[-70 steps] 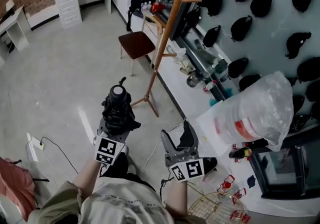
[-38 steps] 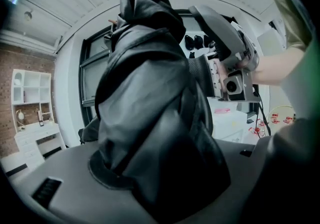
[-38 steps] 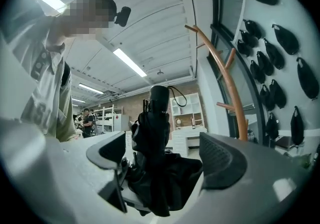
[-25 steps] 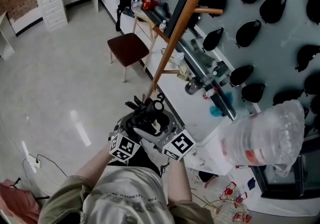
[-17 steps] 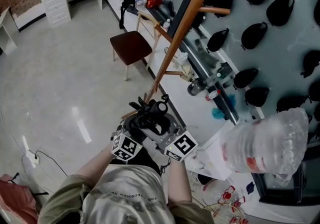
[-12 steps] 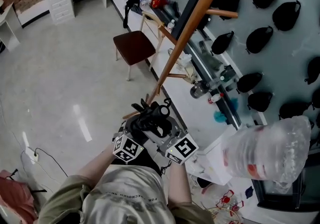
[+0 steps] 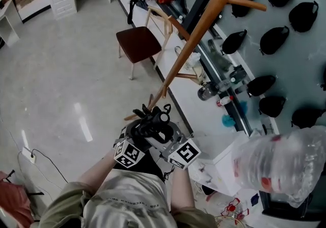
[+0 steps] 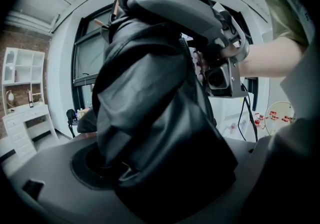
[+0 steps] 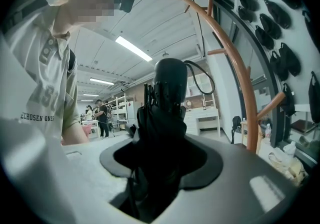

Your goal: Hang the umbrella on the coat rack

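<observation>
Holding now: the folded black umbrella (image 7: 152, 126) stands between both claws in front of the person's chest, handle end up, not yet on the rack.
Cord loop: a thin loop (image 9: 204, 82) sticks out from the handle top; I'd take it for the part meant to go over a peg.
Right gripper (image 9: 161, 170): its jaws have just been closing and are clamped on the umbrella below the handle, seemingly so this claw can carry it alone.
Left gripper (image 8: 150, 178): its jaws have just been opening and stand wide; the bunched canopy lies between them, unpinched as far as I can see. It looks like a hand-over.
Coat rack (image 7: 202, 36): a wooden pole rising just beyond the claws, with a bare peg (image 7: 248, 4) high up, well apart from the umbrella.
Next, I'd guess: the left draws off and the right lifts the loop to a peg.
Around: a brown chair (image 7: 136, 44) beyond the rack's foot.
</observation>
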